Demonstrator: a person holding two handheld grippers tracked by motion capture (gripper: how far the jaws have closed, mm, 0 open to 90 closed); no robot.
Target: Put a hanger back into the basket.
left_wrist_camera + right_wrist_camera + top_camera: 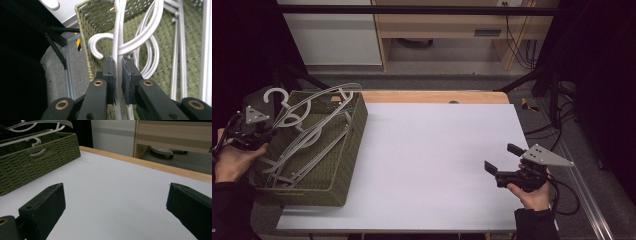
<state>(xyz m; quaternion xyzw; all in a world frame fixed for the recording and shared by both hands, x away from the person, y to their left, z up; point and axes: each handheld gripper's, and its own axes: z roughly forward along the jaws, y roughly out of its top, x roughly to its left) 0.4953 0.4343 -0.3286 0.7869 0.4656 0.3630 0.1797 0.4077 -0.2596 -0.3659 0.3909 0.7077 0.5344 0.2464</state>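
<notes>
Hangers (304,132) all lie heaped in the basket (347,155) at the table's (432,165) left edge, one pinched at its stem by the left gripper (118,65) and seemingly not yet lifted out, while the right gripper (502,159) waits wide open and empty.

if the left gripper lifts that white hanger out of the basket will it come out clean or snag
Likely to snag: the white hanger clamped by the left gripper lies interlaced with other hangers in the green basket. It looks stiff and light, so the neighbours may lift with it.
</notes>
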